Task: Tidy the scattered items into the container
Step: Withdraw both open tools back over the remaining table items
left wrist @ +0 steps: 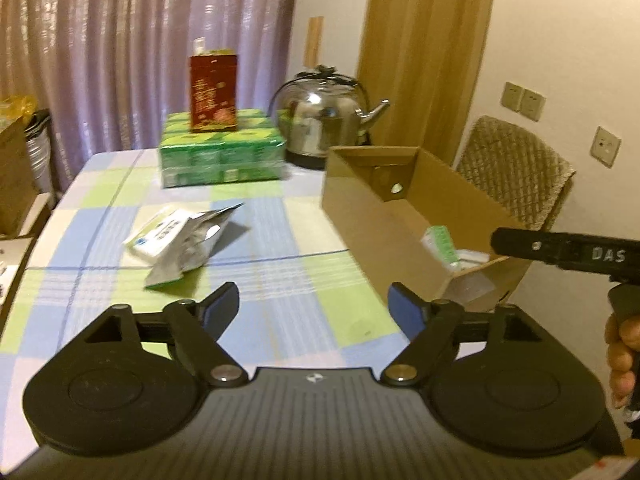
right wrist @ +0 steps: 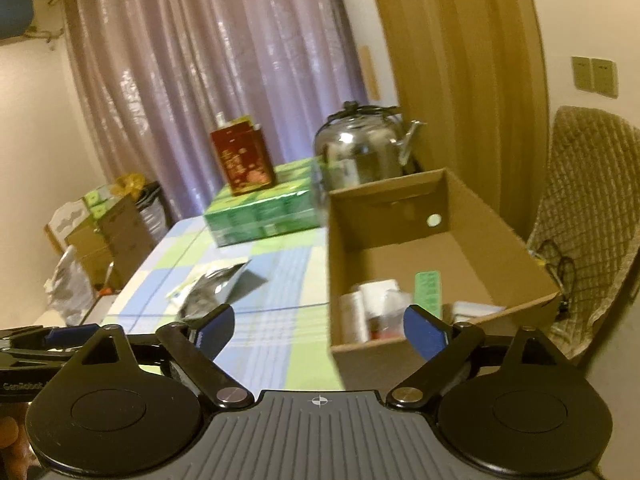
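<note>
looking at the table, you have some small things already in the cardboard box point(right wrist: 460, 248), but the silver bag point(left wrist: 192, 246) and white packet point(left wrist: 154, 234) still lie on the checked cloth point(left wrist: 280, 280), and your left gripper point(left wrist: 316, 310) and right gripper point(right wrist: 320, 330) are both spread apart, holding nothing.

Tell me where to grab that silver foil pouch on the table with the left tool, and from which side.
Take the silver foil pouch by its raised far corner, the pointed end toward the green carton pack. That corner lifts off the tablecloth, so one finger could probably slip under it. Come from above with the open left tool; the pouch's near end overlaps a white packet, a likely snag.
</note>
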